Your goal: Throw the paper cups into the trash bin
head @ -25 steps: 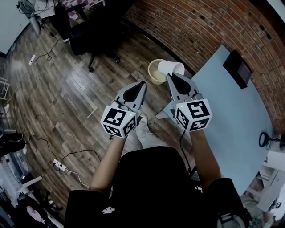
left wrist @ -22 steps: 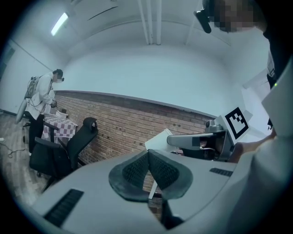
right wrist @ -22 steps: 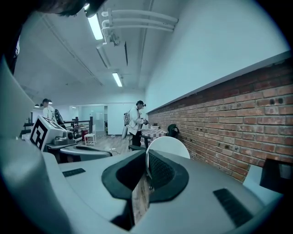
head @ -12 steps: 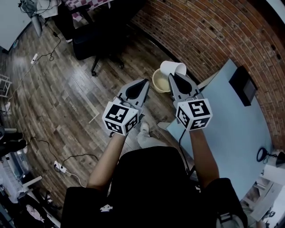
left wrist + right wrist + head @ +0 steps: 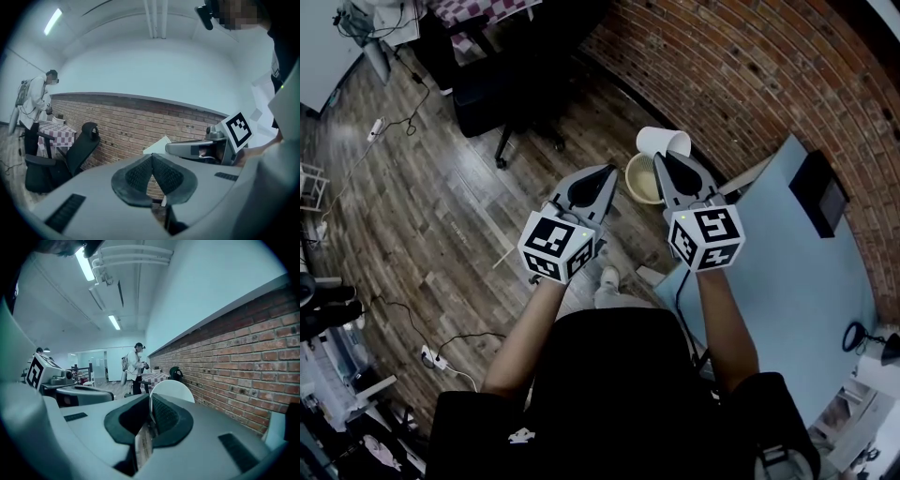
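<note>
Beside the brick wall point(image 5: 741, 66), at the corner of the pale blue desk point(image 5: 787, 281), you hold both tools out over the wooden floor point(image 5: 441, 187). Your right hand-held gripper point(image 5: 660, 157) is clamped on the white paper cup point(image 5: 664, 142). The right gripper view shows its jaws point(image 5: 151, 400) closed on the cup's thin wall, with the round white body of the cup point(image 5: 172, 389) standing out just past the pads. From the head view the cup sits tilted, right at the far rim of the cream trash bin point(image 5: 639, 180) and overlapping it. The bin stands on the floor between the wall and the desk corner. Your left hand-held gripper point(image 5: 606, 171) is just beside the bin's near side, level with the right one. Its jaws point(image 5: 152, 156) are pressed together with nothing between them. In the left gripper view the right tool and a white edge of the cup point(image 5: 158, 145) show beyond the left tips. A black office chair point(image 5: 511, 98) stands well apart up the floor, and a flat black object point(image 5: 823, 192) lies on the desk. Another person point(image 5: 135, 365) stands far down the room.
</note>
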Tool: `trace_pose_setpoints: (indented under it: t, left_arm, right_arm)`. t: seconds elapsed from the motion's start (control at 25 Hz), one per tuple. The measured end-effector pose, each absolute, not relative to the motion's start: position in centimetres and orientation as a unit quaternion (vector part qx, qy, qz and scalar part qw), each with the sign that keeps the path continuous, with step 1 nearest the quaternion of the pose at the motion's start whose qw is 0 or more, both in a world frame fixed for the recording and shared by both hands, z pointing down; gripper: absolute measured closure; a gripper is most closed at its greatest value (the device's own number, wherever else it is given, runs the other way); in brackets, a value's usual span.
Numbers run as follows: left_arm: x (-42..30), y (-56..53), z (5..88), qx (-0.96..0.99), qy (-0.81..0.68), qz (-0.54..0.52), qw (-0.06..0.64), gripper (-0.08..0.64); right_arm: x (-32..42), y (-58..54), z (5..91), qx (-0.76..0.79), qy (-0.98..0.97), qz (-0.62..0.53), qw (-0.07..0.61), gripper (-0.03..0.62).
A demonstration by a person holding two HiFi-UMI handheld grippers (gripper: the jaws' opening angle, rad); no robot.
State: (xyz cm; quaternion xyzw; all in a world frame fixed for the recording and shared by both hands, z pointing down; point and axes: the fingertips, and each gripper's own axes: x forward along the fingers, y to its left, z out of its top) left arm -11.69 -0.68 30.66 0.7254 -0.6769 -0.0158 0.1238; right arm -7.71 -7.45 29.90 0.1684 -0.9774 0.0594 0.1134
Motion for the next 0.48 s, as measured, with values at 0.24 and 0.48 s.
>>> trace_pose_setpoints:
  t: [0.24,0.48]
  left_arm:
    - [-12.5,-2.7,30.6,0.729,-0.674,-0.014,0.123,0.551]
    - [-13.1,-3.6,30.7,0.729,-0.673,-0.008,0.124,0.551]
  right_arm:
    - [-8.6,-9.3,30.0,0.172,-0.977,0.066,0.108,0.571]
    - [-8.8,-10.0,30.3,0.174,-0.976,0.072,0.109,0.57]
